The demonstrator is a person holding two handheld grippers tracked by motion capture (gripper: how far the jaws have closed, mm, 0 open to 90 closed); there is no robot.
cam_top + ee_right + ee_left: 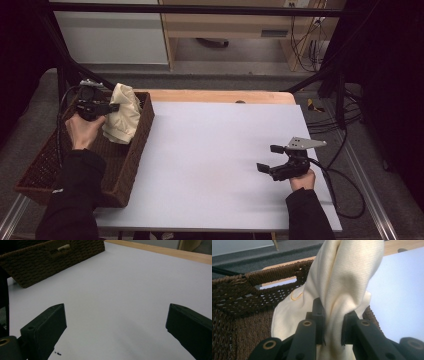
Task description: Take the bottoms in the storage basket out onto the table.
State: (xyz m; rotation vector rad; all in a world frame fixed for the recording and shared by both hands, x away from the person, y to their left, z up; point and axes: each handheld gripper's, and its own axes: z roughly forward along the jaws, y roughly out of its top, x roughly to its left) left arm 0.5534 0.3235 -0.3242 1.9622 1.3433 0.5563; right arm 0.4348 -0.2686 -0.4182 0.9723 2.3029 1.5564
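Cream cloth [342, 277] pinched in left hand-held gripper [333, 327], above basket [242, 290]

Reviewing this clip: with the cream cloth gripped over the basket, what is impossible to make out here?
- Cream cloth: what kind of item it is; bunched, top cut off by the left gripper view's edge.
- Wicker basket: floor contents, hidden in the high view by the sleeve and shadow.
- Left gripper: pads buried in folds in the high view.

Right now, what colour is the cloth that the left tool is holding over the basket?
Cream, plain; the cloth shows best in the left gripper view.
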